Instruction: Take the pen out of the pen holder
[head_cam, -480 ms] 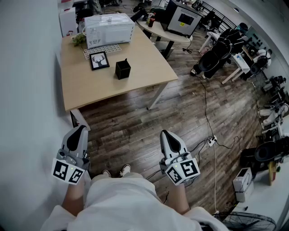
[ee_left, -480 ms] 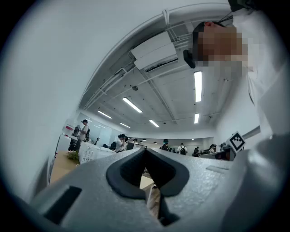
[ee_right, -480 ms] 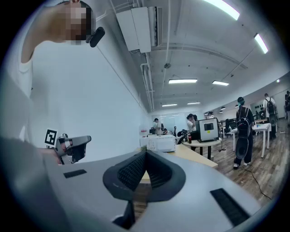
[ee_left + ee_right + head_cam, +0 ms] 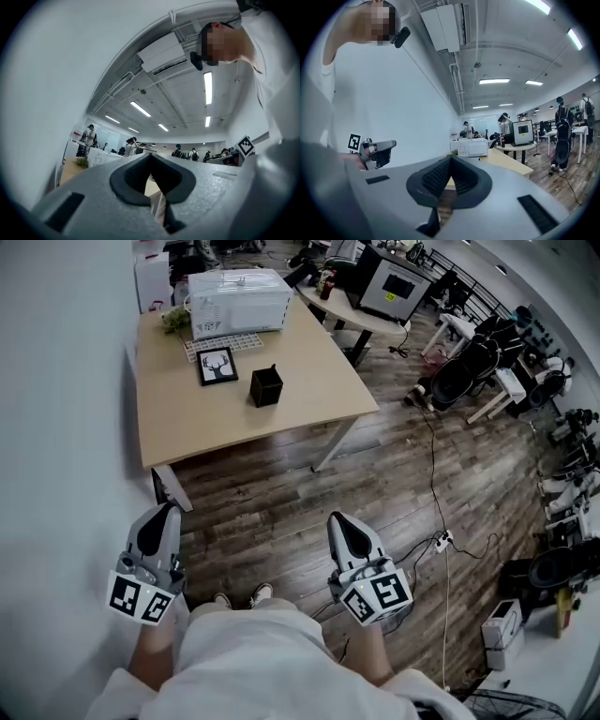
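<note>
A black square pen holder (image 4: pixel 266 387) stands on the light wooden table (image 4: pixel 187 423), far ahead of me, with a dark pen (image 4: pixel 273 367) poking out of its top. My left gripper (image 4: pixel 167 513) and right gripper (image 4: pixel 338 522) hang at waist height over the wooden floor, well short of the table. In the left gripper view my left gripper (image 4: pixel 151 155) has its jaws together with nothing between them. The right gripper (image 4: pixel 451 159) looks the same in the right gripper view, level, facing the table (image 4: pixel 508 162). The left gripper (image 4: pixel 377 152) also shows there.
On the table stand a white appliance (image 4: pixel 239 301), a framed deer picture (image 4: pixel 217 365) and a small plant (image 4: pixel 174 320). A white wall (image 4: pixel 56 427) runs along my left. Cables and a power strip (image 4: pixel 441 539) lie on the floor at right, with chairs and desks beyond.
The table and pen holder sit slightly lower and further right in the head view. Both grippers stay shut at about the same places by my waist.
</note>
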Tool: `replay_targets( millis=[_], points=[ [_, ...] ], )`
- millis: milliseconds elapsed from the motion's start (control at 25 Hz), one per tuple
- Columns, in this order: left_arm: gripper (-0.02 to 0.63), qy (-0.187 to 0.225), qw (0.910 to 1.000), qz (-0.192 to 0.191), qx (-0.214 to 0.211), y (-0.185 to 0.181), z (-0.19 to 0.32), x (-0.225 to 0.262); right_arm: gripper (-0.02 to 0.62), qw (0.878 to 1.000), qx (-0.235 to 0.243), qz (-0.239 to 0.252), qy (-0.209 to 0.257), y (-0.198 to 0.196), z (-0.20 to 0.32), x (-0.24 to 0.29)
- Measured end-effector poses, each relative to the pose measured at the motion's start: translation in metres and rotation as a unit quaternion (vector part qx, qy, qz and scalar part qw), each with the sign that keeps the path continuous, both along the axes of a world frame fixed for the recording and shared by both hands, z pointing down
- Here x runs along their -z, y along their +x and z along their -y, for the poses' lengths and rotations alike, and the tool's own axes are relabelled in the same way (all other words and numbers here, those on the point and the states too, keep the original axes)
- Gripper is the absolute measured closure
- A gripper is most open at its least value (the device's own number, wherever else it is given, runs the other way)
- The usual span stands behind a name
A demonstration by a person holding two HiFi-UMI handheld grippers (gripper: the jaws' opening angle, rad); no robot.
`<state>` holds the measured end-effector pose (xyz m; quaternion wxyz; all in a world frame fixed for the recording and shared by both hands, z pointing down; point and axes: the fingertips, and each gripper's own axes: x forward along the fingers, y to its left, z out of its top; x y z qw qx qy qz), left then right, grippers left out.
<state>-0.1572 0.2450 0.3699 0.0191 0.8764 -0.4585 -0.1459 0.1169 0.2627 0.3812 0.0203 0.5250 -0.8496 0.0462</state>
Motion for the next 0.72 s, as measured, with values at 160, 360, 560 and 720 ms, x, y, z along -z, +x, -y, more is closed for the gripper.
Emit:
replay_targets(
  millis=[160,360,560,720],
  points=[
    [0.592,-0.004,0.9999,-0.002,0.011,-0.01,-0.001,-0.001,0.595,0.999,0.032,0.017,-0.002,-0.015,0.003,0.002],
    [0.592,-0.004,0.9998,-0.004,0.018,-0.017,0.002,0.0,0.592,0.994,0.092,0.048,0.039,-0.034,-0.003,0.021],
    [0.592,-0.002,0.9998,-0.003,0.019,-0.015,0.004,0.0,0.508,0.993,0.077,0.044,0.072,-0.008,0.004,0.039],
    [0.592,0.0,0.9997,0.003,0.024,-0.014,0.009,0.005,0.439,0.993,0.062,0.032,0.099,0.023,0.012,0.057]
  ],
)
